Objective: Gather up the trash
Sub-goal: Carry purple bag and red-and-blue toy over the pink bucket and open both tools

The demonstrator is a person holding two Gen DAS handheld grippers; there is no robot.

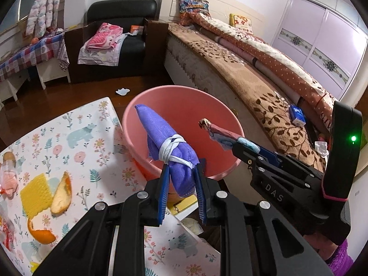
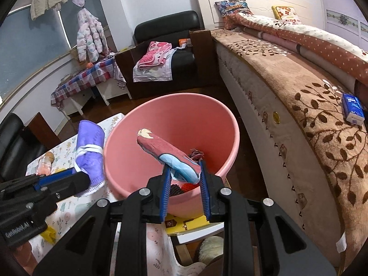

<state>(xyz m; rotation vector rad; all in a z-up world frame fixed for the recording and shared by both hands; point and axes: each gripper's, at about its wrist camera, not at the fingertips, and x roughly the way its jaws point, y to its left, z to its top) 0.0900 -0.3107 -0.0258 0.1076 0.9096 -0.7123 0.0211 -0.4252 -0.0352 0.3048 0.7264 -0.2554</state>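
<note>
both loads hang at the bin [image 2: 174, 115]: left hand-held gripper [image 1: 181, 179] pinching a purple mask [image 1: 170, 147], right hand-held gripper [image 2: 185, 177] pinching a wrapper [image 2: 168, 154]; best spread each only once clear inside the rim.

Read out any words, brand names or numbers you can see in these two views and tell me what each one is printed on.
"DAS": on the black body of the right gripper, seen from the left wrist.
"GenRobot.AI": on the black body of the left gripper, seen from the right wrist.
Blue tissue pack on the bed: print too small to read.
Rolled pink wrapper: picture only, no legible text.
</note>
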